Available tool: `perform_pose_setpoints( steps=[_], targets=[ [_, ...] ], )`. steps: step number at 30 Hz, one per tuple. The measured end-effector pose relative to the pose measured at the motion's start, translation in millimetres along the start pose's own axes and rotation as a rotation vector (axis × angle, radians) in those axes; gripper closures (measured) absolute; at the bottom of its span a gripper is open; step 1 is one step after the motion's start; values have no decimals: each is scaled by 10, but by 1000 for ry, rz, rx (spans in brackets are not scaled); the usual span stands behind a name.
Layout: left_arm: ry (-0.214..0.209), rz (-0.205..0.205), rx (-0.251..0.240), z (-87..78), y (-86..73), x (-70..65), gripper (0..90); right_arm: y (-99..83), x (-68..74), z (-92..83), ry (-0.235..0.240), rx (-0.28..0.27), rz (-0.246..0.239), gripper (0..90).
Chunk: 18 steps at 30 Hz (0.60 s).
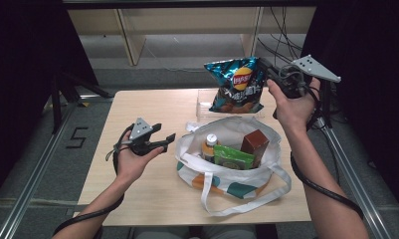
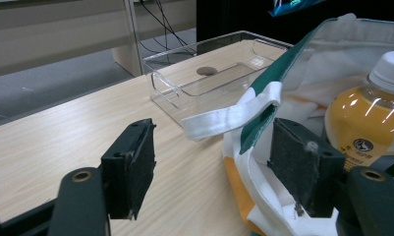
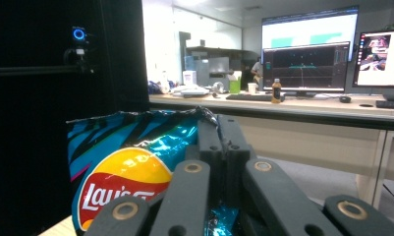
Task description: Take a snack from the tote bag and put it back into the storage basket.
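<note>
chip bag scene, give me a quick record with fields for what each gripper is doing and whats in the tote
right gripper: shut on the chip bag, held up above the table
left gripper: open, holding nothing, beside the tote bag
in tote: orange drink bottle, green packet, brown box
behind tote: clear plastic tray

Light wooden table point(image 1: 137, 199), white tote bag point(image 1: 247, 184) with green and orange patches, clear plastic tray point(image 1: 203, 107) behind it
</note>
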<state>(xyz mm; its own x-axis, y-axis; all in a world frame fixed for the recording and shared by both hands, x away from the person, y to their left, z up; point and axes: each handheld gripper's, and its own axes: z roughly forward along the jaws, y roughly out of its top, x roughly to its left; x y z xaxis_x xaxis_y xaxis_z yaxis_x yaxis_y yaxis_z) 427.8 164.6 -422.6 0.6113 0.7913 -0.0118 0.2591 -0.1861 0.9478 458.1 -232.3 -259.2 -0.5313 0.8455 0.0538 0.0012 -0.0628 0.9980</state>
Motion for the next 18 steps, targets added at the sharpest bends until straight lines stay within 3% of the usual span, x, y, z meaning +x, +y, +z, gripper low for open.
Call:
perform_pose_setpoints(
  steps=[18],
  targets=[
    [19,-8,-7,-41,-6,46,329,-98,-143,97,-41,32,9,900]
  ],
)
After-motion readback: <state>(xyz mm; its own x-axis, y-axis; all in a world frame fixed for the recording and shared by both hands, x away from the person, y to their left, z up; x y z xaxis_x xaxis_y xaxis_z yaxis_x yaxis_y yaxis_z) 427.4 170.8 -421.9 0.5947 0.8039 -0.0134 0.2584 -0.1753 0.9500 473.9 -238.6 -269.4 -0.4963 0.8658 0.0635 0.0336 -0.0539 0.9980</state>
